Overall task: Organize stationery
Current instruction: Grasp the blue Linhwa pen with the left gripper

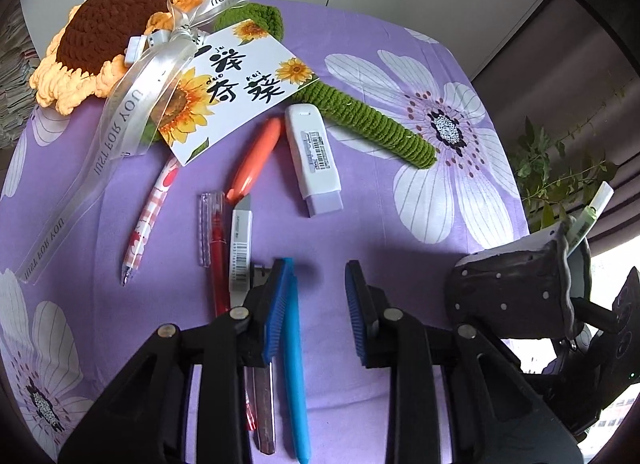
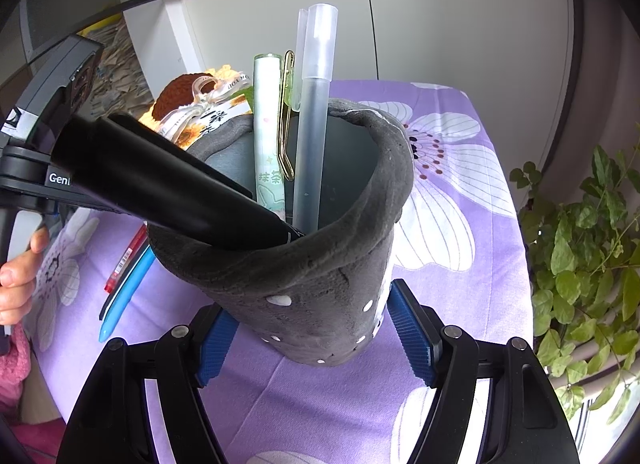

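Worktop (image 1: 360,192) under a purple floral cloth; white cabinets behind, leafy plant (image 2: 580,248) off its right edge.

Crochet sunflower (image 1: 104,36) lies far left with ribbon and a printed card (image 1: 232,88), green stem running right.

Grey felt pen holder (image 2: 304,272) — right gripper (image 2: 316,340) pinching its base, blue pads against both sides, holder tipped toward the camera. Inside: frosted translucent pen (image 2: 312,124) and pale green pen (image 2: 268,132) with a gold clip, both upright against the back wall. A black gripper part slants across the holder's mouth in the right wrist view.

Loose on the cloth, near to far: blue pen (image 1: 294,364), white utility knife (image 1: 240,248), red pen (image 1: 218,260), pink checked pen (image 1: 148,220), orange pen (image 1: 256,160), white correction tape (image 1: 314,156).

Left gripper (image 1: 316,304) pointing down, spread — blue pen sits between the fingers right beside the left pad, right pad well clear, not clamped.
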The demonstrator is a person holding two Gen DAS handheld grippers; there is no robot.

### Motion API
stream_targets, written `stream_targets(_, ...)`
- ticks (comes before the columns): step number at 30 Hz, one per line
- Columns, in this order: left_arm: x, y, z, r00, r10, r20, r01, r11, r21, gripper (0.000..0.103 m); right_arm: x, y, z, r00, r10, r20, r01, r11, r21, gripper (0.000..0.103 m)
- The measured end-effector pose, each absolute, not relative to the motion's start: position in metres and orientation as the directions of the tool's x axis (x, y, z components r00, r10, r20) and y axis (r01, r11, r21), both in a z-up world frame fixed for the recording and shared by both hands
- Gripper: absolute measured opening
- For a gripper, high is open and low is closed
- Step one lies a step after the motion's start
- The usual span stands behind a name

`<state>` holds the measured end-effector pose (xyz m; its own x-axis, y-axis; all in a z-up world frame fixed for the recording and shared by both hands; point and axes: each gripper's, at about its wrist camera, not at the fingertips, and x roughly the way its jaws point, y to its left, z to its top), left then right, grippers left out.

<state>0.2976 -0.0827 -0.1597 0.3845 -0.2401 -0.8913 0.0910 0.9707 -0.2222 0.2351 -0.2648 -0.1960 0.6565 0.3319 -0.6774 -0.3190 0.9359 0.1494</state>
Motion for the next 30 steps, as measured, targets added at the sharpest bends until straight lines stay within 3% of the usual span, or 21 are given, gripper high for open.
stream_targets(30, 0.265, -0.103, -0.173, 0.34, -0.114, -0.933, 0.142, 0.987, -0.069, 0.026, 0.237, -0.266, -0.196, 0.654, 0.336, -0.678, -0.32, 0.935, 0.155, 0.073)
